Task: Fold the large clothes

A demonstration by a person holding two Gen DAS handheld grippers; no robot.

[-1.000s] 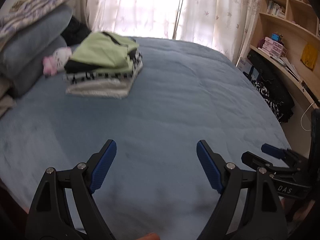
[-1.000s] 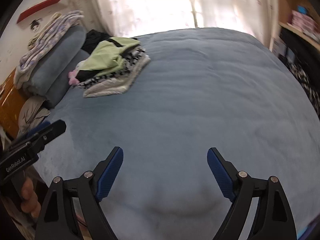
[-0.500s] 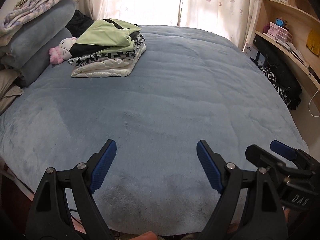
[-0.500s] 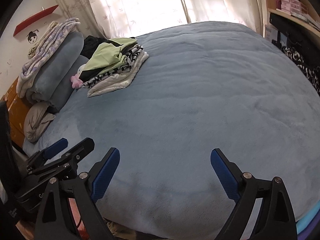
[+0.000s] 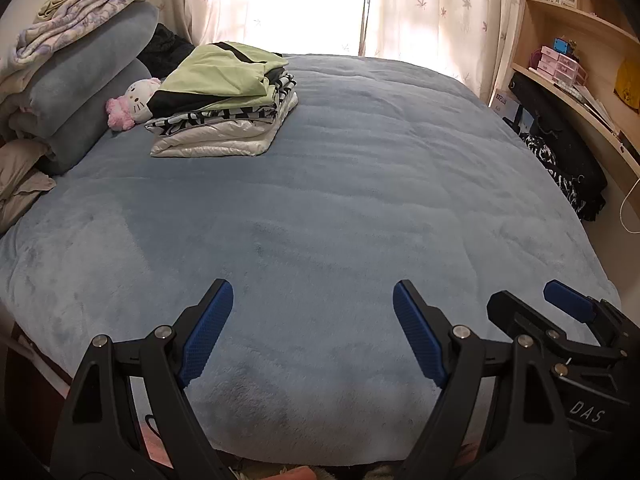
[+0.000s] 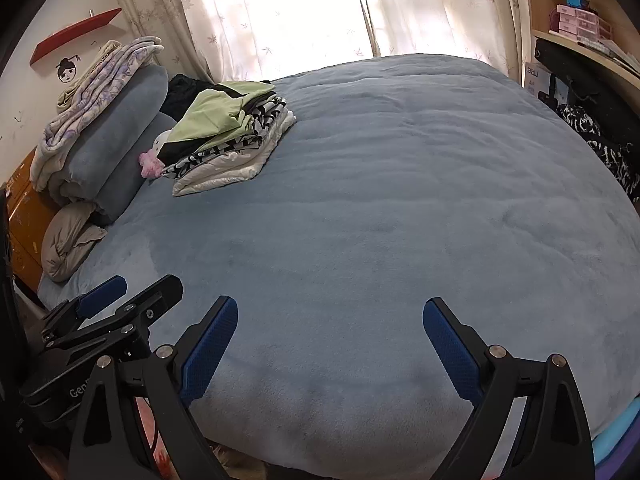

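Observation:
A stack of folded clothes, light green on top over black-and-white and white pieces, lies at the far left of the blue bed cover; it also shows in the right wrist view. My left gripper is open and empty above the near edge of the bed. My right gripper is open and empty beside it, also at the near edge. Each gripper shows in the other's view: the right one and the left one. Both are far from the stack.
Rolled grey-blue bedding and a patterned blanket are piled at the left with a pink-and-white plush toy. Dark clothes hang at the right under wooden shelves. Curtains cover the window behind.
Both grippers have drawn back toward the near edge of the bed, so more of the bed shows. The jaws stayed open and empty.

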